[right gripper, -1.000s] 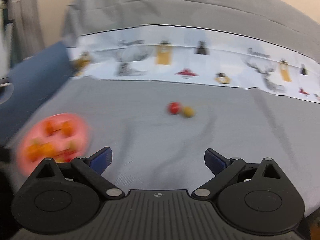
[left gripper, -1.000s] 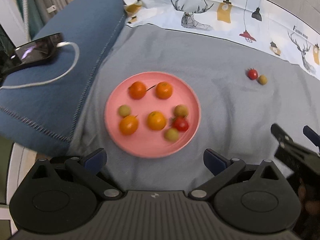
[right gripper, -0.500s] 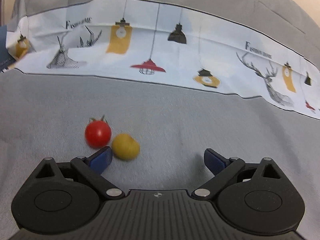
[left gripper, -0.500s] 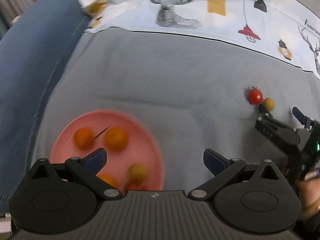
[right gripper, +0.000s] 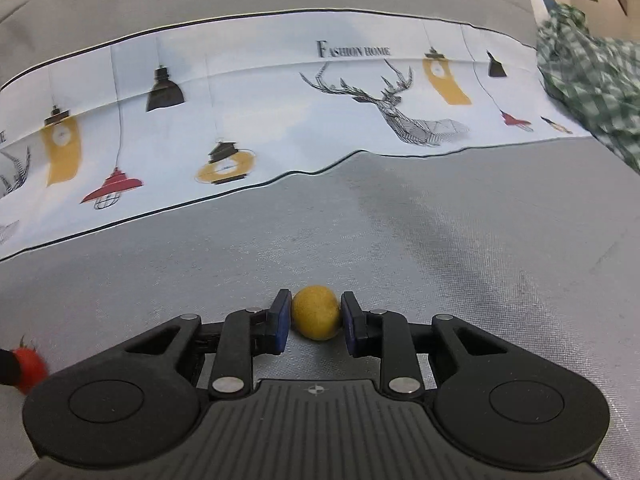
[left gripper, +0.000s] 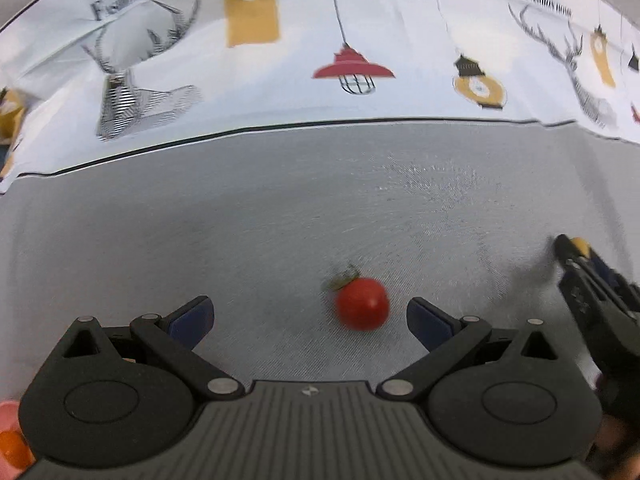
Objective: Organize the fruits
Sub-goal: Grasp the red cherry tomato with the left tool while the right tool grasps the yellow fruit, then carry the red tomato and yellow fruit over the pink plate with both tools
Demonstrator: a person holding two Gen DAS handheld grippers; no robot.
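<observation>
Your right claw (right gripper: 315, 318) has just closed, and its two blue pads (right gripper: 280, 318) now press on both sides of the small round yellow-green fruit (right gripper: 315, 317). The fruit sits low against the grey woven bed cover (right gripper: 460, 248), on the near side of the white printed fabric band with lamps and stag heads (right gripper: 280, 96); whether it touches the cover, you cannot tell. In the left wrist view, the same claw (left gripper: 578, 254) shows at the right edge, with the yellow-green fruit (left gripper: 580, 245) at its tip.

Your left claw (left gripper: 310, 318) stands wide; its jaws have just narrowed slightly. The small round red cherry tomato with a green stem (left gripper: 362, 308) lies on the grey cover (left gripper: 280, 220) between the two blue pads (left gripper: 426, 322), nearer the right-hand pad, and neither pad touches it. The tomato is blurred. In the right wrist view, the red tomato (right gripper: 28, 364) shows at the lower left edge, well apart from the yellow-green fruit.

The rim of a round pink plate (left gripper: 7, 412) shows at the lower left corner of the left wrist view, far left of the tomato, with one orange fruit (left gripper: 14, 450) on it. A green checked cloth (right gripper: 592, 76) lies at the right end of the printed band.
</observation>
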